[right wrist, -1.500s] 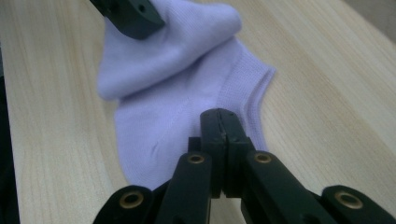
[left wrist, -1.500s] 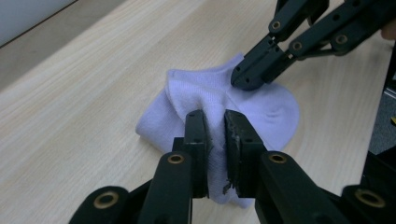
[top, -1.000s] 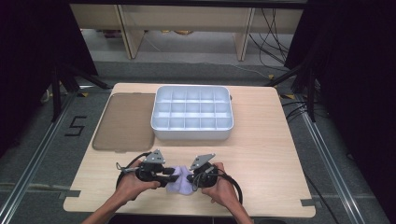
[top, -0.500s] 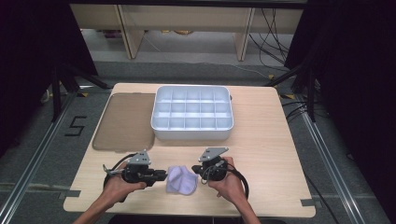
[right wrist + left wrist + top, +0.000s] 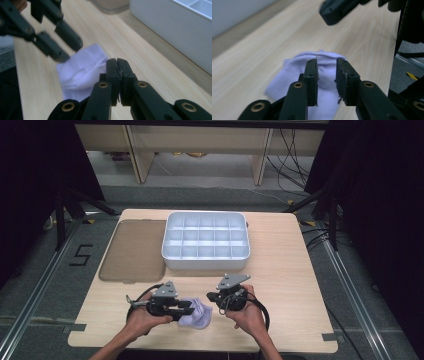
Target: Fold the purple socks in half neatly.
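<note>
While you work from the left, note the brown lid (image 5: 134, 251) lies flat at the table's (image 5: 295, 265) left edge, just beside the white compartment tray (image 5: 205, 240), all of whose cells look empty. Your left gripper (image 5: 186, 309) sits low at the near edge with its jaws parted, no cloth pinched between them; the left gripper view shows the gap directly over the lavender cloth (image 5: 322, 75), pads clear of the fabric. That cloth, a small crumpled sock-like piece (image 5: 196, 314), rests on the wood between the two tools, touching or right under the left one. Your right gripper (image 5: 117, 65) has its jaws pressed together on nothing, tips just at the cloth's edge. Likely step: grabbing the cloth, so drop the left jaws straight down onto a raised fold before closing, and keep the right one off it or open it first if you want a two-point hold; a flat pinch may slip off the wood. Readable writing: a "5" marked on the floor (image 5: 81, 255) left of the table; nothing else legible.
</note>
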